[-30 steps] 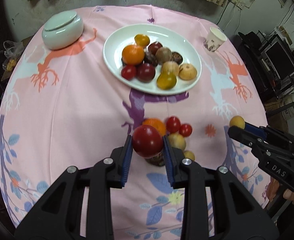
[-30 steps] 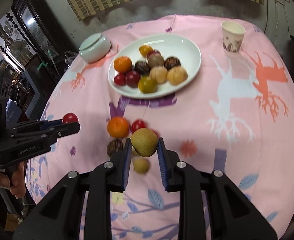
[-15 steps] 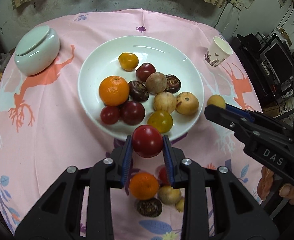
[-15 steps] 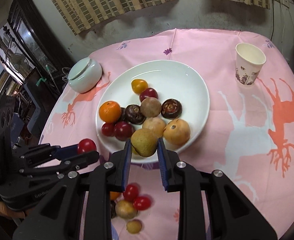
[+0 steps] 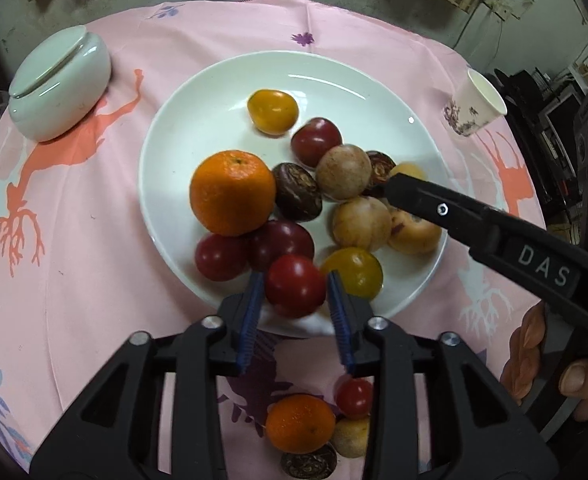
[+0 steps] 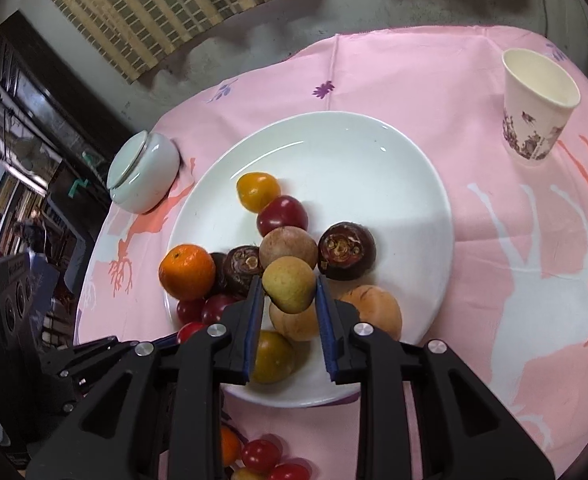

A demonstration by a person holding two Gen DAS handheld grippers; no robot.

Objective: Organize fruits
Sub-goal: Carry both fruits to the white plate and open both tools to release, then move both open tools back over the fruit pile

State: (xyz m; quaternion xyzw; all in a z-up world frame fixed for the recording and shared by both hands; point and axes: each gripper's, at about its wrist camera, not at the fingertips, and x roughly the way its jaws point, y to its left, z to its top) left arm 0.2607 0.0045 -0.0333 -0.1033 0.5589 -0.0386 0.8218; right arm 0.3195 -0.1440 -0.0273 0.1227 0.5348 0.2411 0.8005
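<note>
Partly, the right claw (image 5: 394, 182) hides plate (image 5: 197, 128) fruit.

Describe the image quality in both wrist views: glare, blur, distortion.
Left wrist view: fisheye bends the pink tablecloth edges, dark vignette in the corners, thin glare streaks on the white plate, fruit sharp. Right wrist view: same bowing and vignette, glare streak on the plate's far rim, the room at left dim and soft.

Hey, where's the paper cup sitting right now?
The paper cup stands upright on the pink tablecloth, at the upper right in both wrist views, apart from the white plate to its left.
</note>
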